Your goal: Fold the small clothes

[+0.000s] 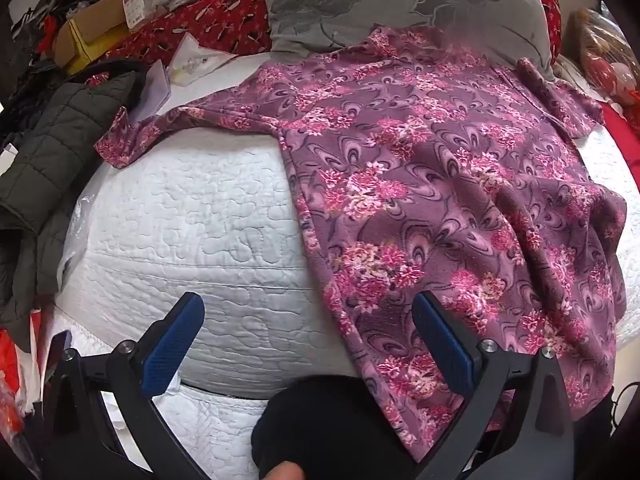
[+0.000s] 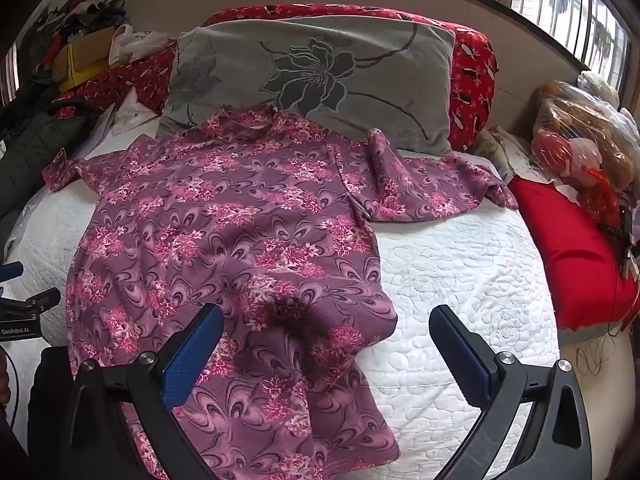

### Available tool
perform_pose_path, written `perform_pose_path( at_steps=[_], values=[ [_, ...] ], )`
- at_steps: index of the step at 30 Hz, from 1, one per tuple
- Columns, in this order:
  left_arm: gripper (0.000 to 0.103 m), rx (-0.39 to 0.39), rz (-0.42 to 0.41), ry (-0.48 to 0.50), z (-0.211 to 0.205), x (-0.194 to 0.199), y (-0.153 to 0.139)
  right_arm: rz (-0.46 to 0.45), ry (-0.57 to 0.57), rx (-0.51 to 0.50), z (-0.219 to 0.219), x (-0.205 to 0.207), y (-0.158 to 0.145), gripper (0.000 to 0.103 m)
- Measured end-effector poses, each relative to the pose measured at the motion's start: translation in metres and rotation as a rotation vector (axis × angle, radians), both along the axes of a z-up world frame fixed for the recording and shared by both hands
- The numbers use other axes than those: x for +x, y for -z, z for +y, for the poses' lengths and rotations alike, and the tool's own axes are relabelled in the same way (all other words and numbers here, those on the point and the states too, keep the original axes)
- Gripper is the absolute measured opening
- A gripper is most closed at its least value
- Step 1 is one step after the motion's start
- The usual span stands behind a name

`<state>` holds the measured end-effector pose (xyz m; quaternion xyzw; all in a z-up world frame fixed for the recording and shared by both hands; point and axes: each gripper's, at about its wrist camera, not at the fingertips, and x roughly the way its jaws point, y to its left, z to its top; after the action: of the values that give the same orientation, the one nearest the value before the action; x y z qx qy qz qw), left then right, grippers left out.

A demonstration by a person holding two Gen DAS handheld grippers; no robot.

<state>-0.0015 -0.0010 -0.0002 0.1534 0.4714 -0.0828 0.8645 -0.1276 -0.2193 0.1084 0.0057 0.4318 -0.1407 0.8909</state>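
Observation:
A purple shirt with pink flowers [image 1: 432, 184] lies spread on the white quilted bed [image 1: 192, 224], collar toward the pillow, both sleeves out sideways. Its hem hangs over the near bed edge. In the right wrist view the shirt [image 2: 224, 224] fills the middle, its right sleeve [image 2: 424, 192] partly folded over. My left gripper [image 1: 308, 340] is open and empty above the shirt's left hem edge. My right gripper [image 2: 326, 356] is open and empty above the shirt's lower right hem. The left gripper's tip [image 2: 16, 276] shows at the left edge of the right wrist view.
A grey flowered pillow [image 2: 320, 76] and red bolster [image 2: 472, 80] lie at the head of the bed. A dark quilted jacket [image 1: 40, 168] and clutter lie at the left. A red cushion [image 2: 568, 248] and bagged items [image 2: 580, 140] sit at the right.

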Motion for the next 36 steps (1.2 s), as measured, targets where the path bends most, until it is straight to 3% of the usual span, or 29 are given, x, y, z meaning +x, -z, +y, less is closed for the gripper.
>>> perform_pose_path(
  at_steps=[15, 36],
  values=[
    [0.103, -0.077, 0.008, 0.026, 0.004, -0.008, -0.006, 0.020, 0.046, 0.006, -0.013, -0.014, 0.006, 0.102],
    [0.103, -0.111, 0.028, 0.031, 0.003, -0.018, -0.016, -0.019, 0.075, 0.038, -0.023, -0.035, 0.003, 0.102]
  ],
)
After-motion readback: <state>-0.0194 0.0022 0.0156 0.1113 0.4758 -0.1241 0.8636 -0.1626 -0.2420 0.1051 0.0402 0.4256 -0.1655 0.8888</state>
